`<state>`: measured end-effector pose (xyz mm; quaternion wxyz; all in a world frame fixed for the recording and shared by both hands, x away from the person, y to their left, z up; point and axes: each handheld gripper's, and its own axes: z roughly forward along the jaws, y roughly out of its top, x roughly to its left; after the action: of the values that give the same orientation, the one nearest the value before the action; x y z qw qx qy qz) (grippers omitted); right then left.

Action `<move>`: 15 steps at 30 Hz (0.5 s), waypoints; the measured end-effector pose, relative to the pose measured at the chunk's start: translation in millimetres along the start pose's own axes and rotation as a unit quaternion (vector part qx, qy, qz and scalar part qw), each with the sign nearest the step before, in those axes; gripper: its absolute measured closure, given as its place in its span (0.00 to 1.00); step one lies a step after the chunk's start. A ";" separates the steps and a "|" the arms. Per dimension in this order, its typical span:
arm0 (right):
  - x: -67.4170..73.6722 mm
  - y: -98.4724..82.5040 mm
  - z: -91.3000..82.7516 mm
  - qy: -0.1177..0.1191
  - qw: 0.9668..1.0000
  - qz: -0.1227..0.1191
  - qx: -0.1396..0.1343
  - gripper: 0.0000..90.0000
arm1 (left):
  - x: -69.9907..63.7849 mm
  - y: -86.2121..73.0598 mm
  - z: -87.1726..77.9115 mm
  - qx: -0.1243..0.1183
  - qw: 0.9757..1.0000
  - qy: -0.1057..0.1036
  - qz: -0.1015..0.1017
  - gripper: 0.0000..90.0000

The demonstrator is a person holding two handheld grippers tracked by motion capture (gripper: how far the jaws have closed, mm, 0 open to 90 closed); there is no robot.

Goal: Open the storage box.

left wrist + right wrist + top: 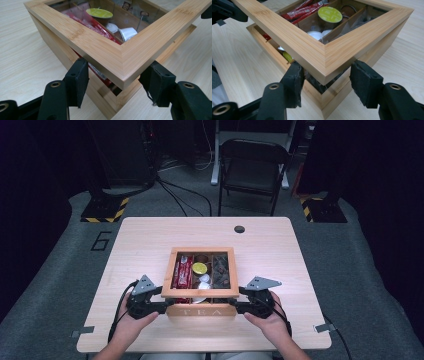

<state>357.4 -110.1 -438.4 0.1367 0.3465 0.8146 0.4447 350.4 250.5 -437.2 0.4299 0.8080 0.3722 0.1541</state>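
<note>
Black rubber-padded jaws of the left claw (113, 82) are seen nearest the lens in the left gripper view, standing apart on either side of the near left corner of the glass-windowed bamboo lid (105, 50); one pad is touching or nearly touching the lid's underside edge, the other is held just clear, so nothing is clamped and the claw is judged open. The right claw (325, 83) is placed the same way at the lid's near right corner, its jaws also parted around the corner without pressing on it. The lid is seen tilted, lifted at its near edge above the square bamboo tea box (202, 310) and apparently hinged at the far edge. The box is set in the middle of the pale wooden desk (140, 245), between the two hands, with red sachets (183, 272), a yellow-topped capsule (199, 268) and small white capsules (204, 281) visible through the window. The relation that matters is symmetric: each corner lies straight ahead of its own claw, along the line of the jaws, and the lid's near edge runs across from one claw to the other, so neither hand is nearer. Whether the lid is being supported from beneath by the pads or is only resting ajar cannot be told for certain. Any further raising is judged to call for both claws moving together.
</note>
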 end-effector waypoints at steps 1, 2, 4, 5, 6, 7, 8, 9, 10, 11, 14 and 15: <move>-0.5 5.6 -0.1 -0.002 1.000 0.001 0.003 0.48 | 0.6 4.5 -2.4 0.002 1.000 0.003 -0.001 0.44; -0.5 5.6 -0.1 -0.002 1.000 0.001 0.003 0.48 | 0.6 4.5 -2.4 0.002 1.000 0.003 -0.001 0.44; -2.3 11.1 -1.0 0.000 1.000 0.008 0.002 0.49 | 2.3 10.2 -5.9 0.000 1.000 0.005 -0.003 0.44; -3.5 13.0 -1.9 0.002 1.000 0.007 0.002 0.48 | 3.3 12.0 -7.3 0.001 1.000 0.003 -0.004 0.44; -4.4 15.2 -2.7 0.000 1.000 0.007 0.002 0.49 | 4.3 13.5 -8.0 -0.002 1.000 0.000 -0.008 0.45; -5.2 17.1 -3.5 0.002 1.000 0.008 0.002 0.49 | 5.5 15.2 -8.9 -0.002 1.000 -0.004 -0.013 0.45; -5.8 19.0 -4.2 0.002 1.000 0.010 0.002 0.49 | 5.5 15.2 -8.9 -0.002 1.000 -0.004 -0.013 0.45; -6.8 21.4 -5.0 0.002 1.000 0.012 0.002 0.49 | 7.1 18.2 -9.8 -0.006 1.000 -0.007 -0.021 0.45; -6.9 22.8 -5.6 0.002 1.000 0.017 0.002 0.49 | 7.8 19.8 -10.3 -0.007 1.000 -0.009 -0.024 0.45; -8.0 24.6 -6.0 0.005 1.000 0.017 0.002 0.49 | 8.7 21.5 -10.8 -0.007 1.000 -0.008 -0.025 0.45; -9.6 29.1 -7.2 0.002 1.000 0.019 0.003 0.49 | 9.5 26.3 -12.7 -0.007 1.000 0.000 -0.024 0.45; -10.8 32.9 -8.3 0.003 1.000 0.027 0.002 0.49 | 9.6 27.8 -13.4 -0.008 1.000 0.004 -0.021 0.44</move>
<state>375.4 -110.7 -407.7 0.1211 0.3673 0.8064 0.4475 362.3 255.5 -407.6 0.4383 0.7955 0.3900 0.1515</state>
